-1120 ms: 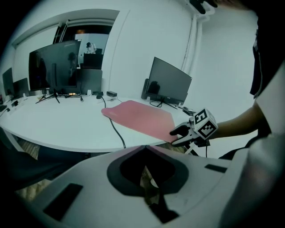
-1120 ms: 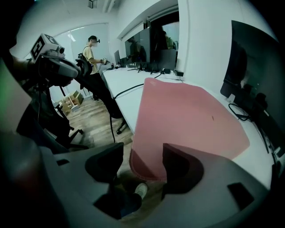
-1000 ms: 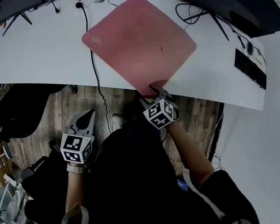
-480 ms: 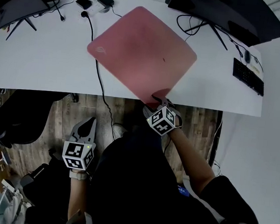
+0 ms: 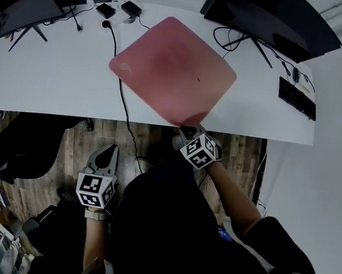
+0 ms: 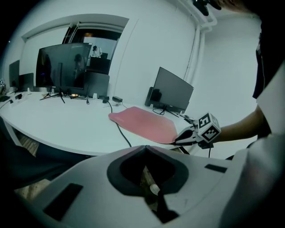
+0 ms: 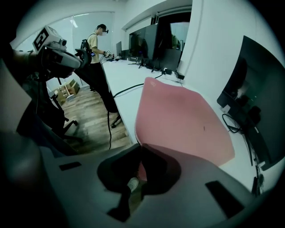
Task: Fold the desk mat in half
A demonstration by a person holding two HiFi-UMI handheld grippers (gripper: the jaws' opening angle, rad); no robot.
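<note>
Biggest worry here: the whole desk mat (image 5: 173,67) just slides across the table (image 5: 50,79) instead of folding. Only one corner is held and nothing pins the rest, so I'd guess it could shove into the black cable (image 5: 122,98) running past its left side. Next, lifting by a corner tends to fold on the diagonal, so the halves could come out crooked. Smallest risk: that thin corner slipping out of the pinch. The right gripper (image 5: 187,128) has just been closing its jaws, and they're clamped on the mat's near corner, the bit hanging over the table's near edge. The left gripper (image 5: 108,151) is closed tight with nothing in it, down below the near edge over the floor, well apart from the mat. The mat itself is a big pink sheet with rounded corners, lying flat and turned cornerwise around the middle of the table, reaching toward the far edge. There's a small pale logo (image 5: 125,66) by its left corner and a tiny dark speck (image 5: 197,79) toward the right.
</note>
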